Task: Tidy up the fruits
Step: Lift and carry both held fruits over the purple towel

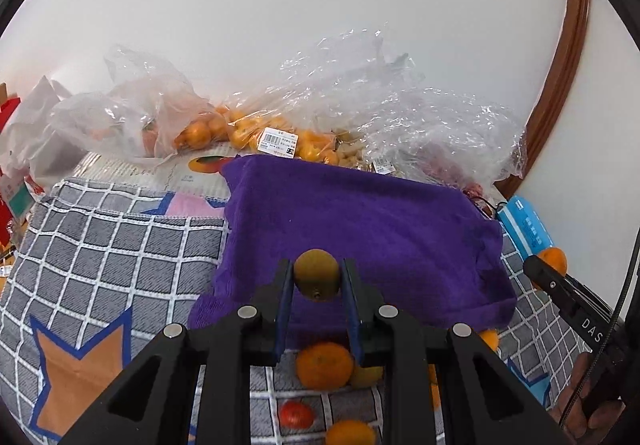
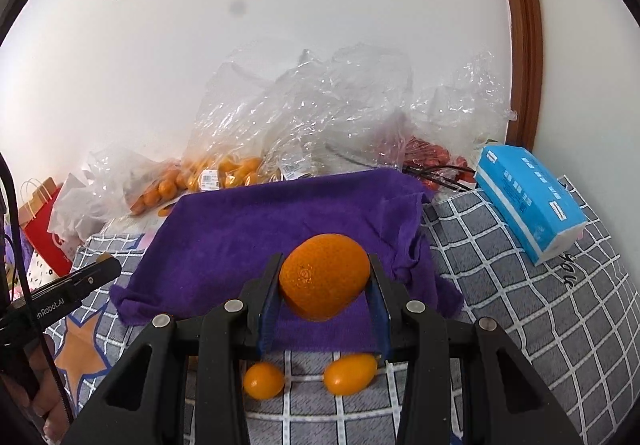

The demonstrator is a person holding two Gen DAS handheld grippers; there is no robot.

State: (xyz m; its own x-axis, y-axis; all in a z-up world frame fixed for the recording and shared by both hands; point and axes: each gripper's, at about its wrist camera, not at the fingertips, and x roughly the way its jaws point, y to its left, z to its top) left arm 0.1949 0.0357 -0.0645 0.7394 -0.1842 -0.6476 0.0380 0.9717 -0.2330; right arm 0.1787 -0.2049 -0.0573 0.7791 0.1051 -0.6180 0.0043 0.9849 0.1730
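My left gripper [image 1: 317,277] is shut on a small yellow-brown fruit [image 1: 316,273] and holds it above the near edge of the purple towel [image 1: 360,221]. My right gripper [image 2: 325,281] is shut on a large orange [image 2: 324,276], also above the purple towel [image 2: 280,221]. Loose fruits lie on the checked cloth below: an orange [image 1: 325,365], a yellowish fruit [image 1: 366,375], a red fruit [image 1: 295,413], another orange [image 1: 350,433], and two small oval orange fruits [image 2: 264,380] [image 2: 350,373]. The right gripper with its orange also shows at the right edge of the left wrist view [image 1: 554,261].
Clear plastic bags of oranges [image 1: 240,129] and red fruit [image 2: 436,157] lie along the wall behind the towel. A blue tissue pack [image 2: 528,197] lies at the right. A red paper bag [image 2: 44,229] stands at the left. The checked cloth [image 1: 100,245] covers the surface.
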